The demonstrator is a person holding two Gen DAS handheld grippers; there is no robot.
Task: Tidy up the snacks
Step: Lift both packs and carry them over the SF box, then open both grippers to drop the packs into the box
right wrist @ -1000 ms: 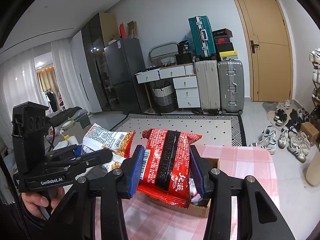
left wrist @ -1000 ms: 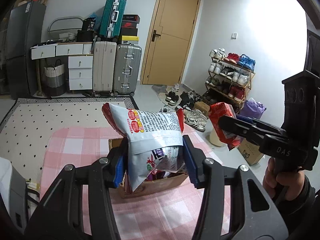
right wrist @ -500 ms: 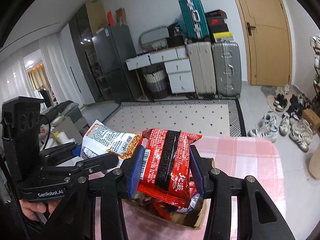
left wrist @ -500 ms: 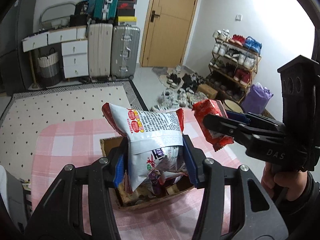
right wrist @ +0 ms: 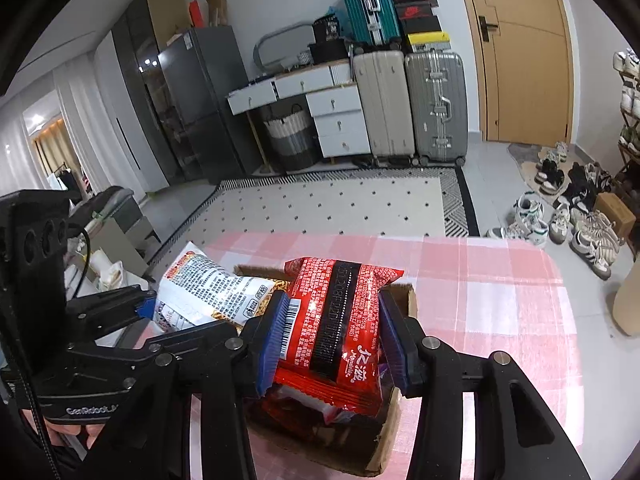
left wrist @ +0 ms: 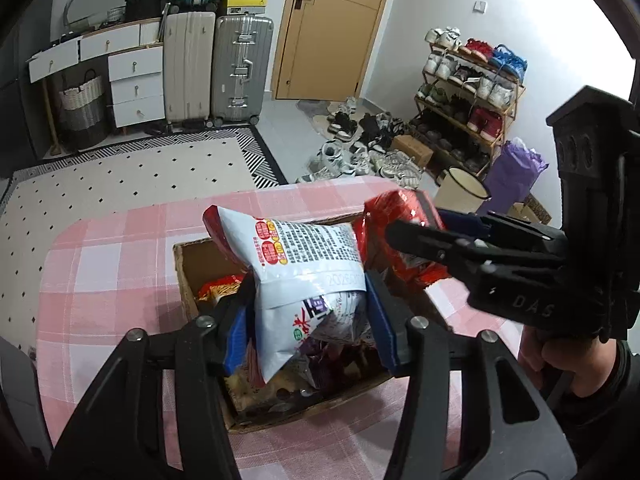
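My left gripper [left wrist: 306,320] is shut on a white snack bag [left wrist: 308,276] with red corners and holds it above an open cardboard box [left wrist: 184,276] of snacks on the pink checked table. My right gripper [right wrist: 332,340] is shut on a red snack bag [right wrist: 334,328] with a black stripe, also above the box [right wrist: 410,300]. The red bag [left wrist: 400,236] and right gripper show at the right of the left wrist view. The white bag [right wrist: 208,296] and left gripper show at the left of the right wrist view. The two bags are side by side.
The box holds several other snack packets [left wrist: 220,290]. The pink checked tablecloth [left wrist: 108,280] spreads around the box. Beyond the table are a dotted rug [right wrist: 332,204], suitcases [left wrist: 240,68], white drawers [right wrist: 340,120], a door and a shoe rack [left wrist: 468,92].
Both grippers have tilted down and moved lower toward the box with their bags. The box interior and more of the table have come into view.
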